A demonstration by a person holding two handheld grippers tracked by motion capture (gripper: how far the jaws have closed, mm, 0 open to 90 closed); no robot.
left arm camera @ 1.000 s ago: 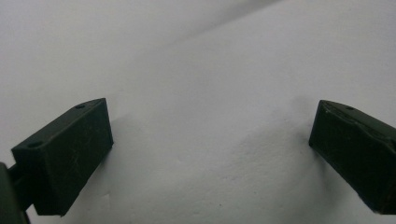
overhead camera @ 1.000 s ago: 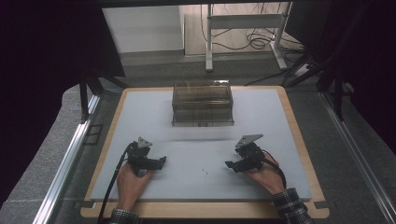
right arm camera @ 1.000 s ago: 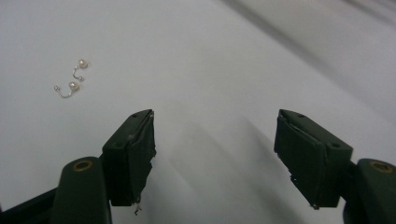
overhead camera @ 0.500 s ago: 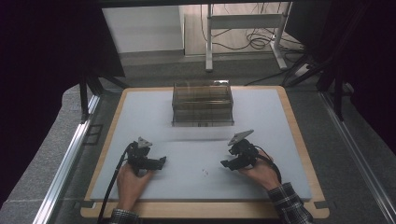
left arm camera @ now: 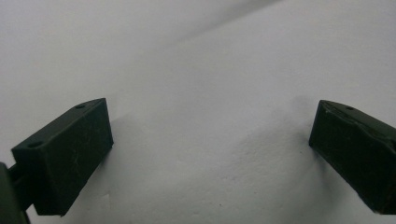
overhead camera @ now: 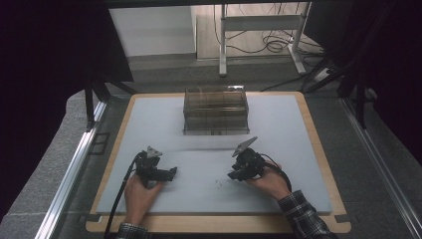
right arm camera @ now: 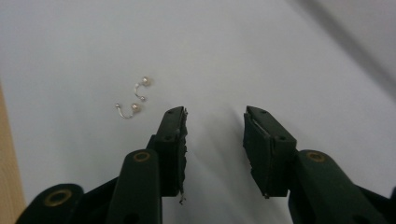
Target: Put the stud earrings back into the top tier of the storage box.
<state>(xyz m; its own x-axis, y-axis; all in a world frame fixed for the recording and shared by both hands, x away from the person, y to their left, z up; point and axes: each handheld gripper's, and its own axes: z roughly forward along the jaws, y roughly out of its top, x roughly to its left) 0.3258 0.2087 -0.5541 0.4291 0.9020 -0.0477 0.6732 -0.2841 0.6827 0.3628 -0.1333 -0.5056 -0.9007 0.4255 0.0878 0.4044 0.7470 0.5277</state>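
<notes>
Currently, left to right across the table:

Left gripper: you hold it low over the white mat, jaws spread wide with nothing between them; the left gripper view has bare mat in the gap. No job for it yet, in my judgement.

Earrings: two small hooked wire pieces, each with pale bead ends, lying flat on the mat close together, apart or just touching I cannot tell. In the high view they read as a faint dark speck between your two grippers, nearer the right one.

Handling estimate: very light, thin bent wire, smooth round beads. Likely to skate on the mat or flick away if a jaw tip nudges them. Wire probably deforms under a hard squeeze.

Grip point: take one at a time, across the curved wire just beside a bead, jaws coming down nearly flat to the mat. Avoid pinching the bead itself; it looks apt to squirt out.

Right gripper: jaws parted, empty, hovering just beside the earrings, which lie off the left jaw's tip in the right gripper view. You need to shift toward them before closing.

Clear organiser box: stands at the far middle of the mat, well apart from the earrings; compartments too hazy to tell.
</notes>
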